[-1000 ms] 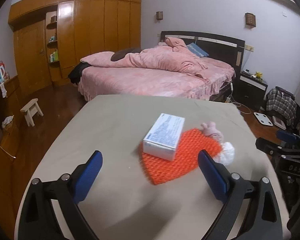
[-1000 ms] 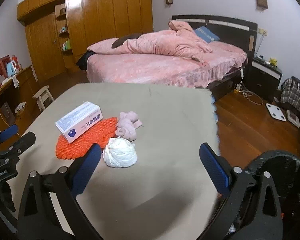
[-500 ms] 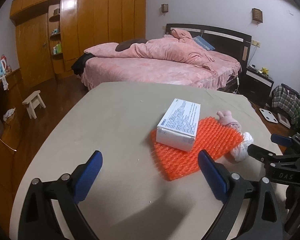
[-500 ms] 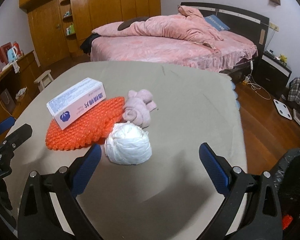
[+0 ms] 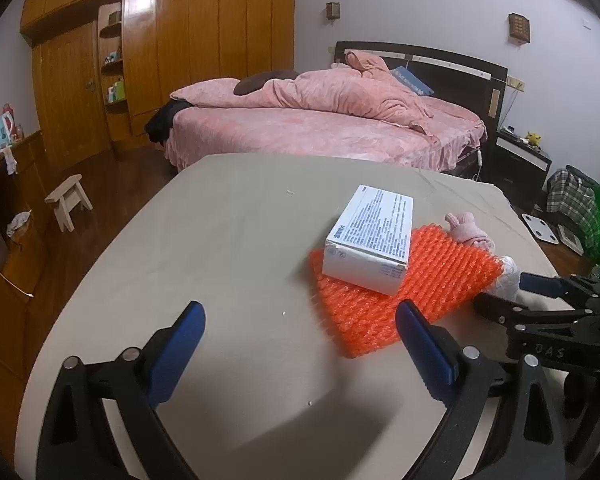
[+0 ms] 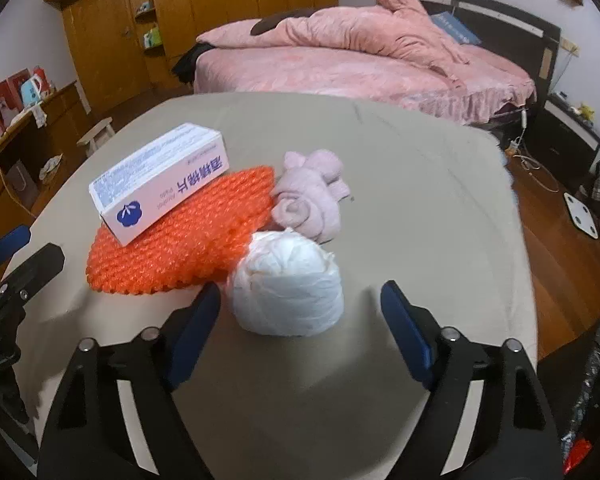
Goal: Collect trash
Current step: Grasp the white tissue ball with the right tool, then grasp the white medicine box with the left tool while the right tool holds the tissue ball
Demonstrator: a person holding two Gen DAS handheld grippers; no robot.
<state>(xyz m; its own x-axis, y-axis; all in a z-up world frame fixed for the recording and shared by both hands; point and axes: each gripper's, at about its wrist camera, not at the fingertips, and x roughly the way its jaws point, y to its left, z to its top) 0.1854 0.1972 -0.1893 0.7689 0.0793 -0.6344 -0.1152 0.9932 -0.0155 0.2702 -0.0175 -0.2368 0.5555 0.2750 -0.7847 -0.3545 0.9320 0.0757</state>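
right wrist view: the right gripper (image 6: 300, 312) has closed in on the white wad of paper (image 6: 288, 284), its blue fingers spread wide with nothing between them yet, the left finger just beside the wad and the right one a little clear of it. a second ago the wad sat far smaller and further ahead in this view; half a second ago it was nearer; now it fills the gap between the fingertips, so the reach looks nearly done and the grab has not yet been made. the wad lies on the table (image 6: 420, 184) touching the near corner of the orange mat (image 6: 188, 236), with the pink cloth bundle (image 6: 312, 196) just behind it at the mat's far edge and the white box (image 6: 160, 180) resting on top of the mat.

in the left wrist view the left gripper (image 5: 300, 340) hangs with its fingers wide apart and holding nothing, short of the orange mat, its right finger overlapping the mat's near edge. across the same second the mat and box have grown larger and slid rightward here, and the right gripper has come in from the right side of the mat. none of the trash appears collected so far; the wad looks to be the first piece.
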